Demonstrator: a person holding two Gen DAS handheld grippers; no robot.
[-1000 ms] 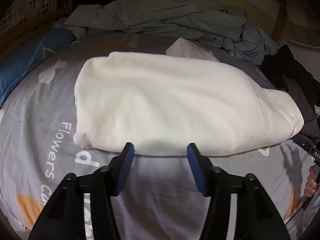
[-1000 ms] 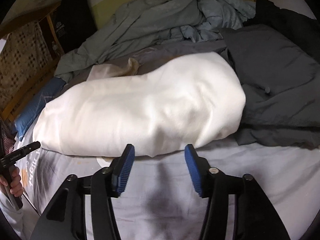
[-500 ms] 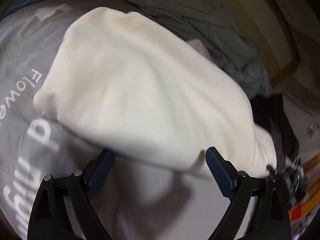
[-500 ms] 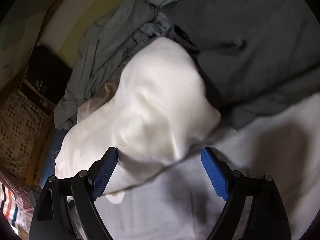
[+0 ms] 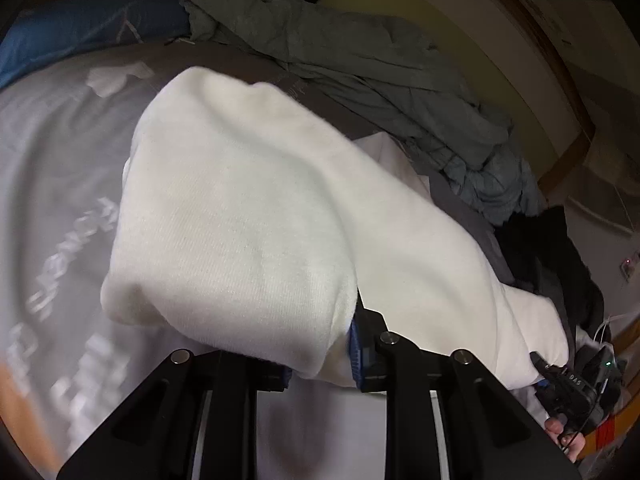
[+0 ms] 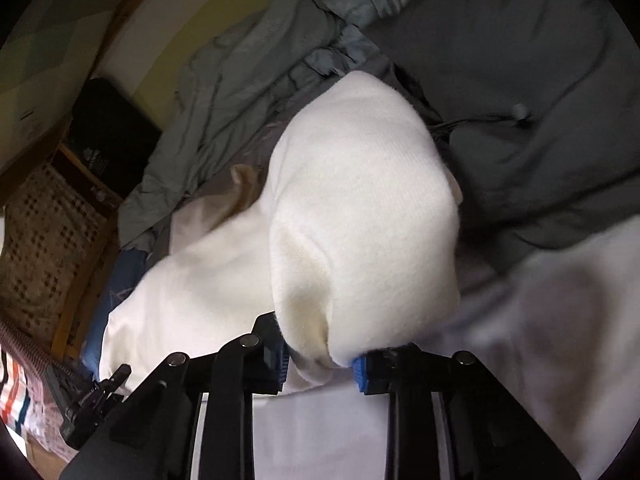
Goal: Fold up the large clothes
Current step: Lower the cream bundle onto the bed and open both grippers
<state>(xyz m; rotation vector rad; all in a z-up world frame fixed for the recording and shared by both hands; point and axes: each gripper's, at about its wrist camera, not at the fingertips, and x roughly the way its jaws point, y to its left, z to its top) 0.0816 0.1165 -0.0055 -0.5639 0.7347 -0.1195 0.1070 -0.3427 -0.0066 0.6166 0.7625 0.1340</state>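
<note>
— While the white garment (image 5: 248, 216) lies on the bed (image 5: 52, 184), what is gripped by the left gripper (image 5: 320, 356)?
— Its near edge is pinched by closing fingers; the right gripper (image 6: 320, 364) fingers are likewise closing on it.

Blurred, unreadable white lettering on the grey bedsheet (image 5: 60, 280); no other legible text.
</note>
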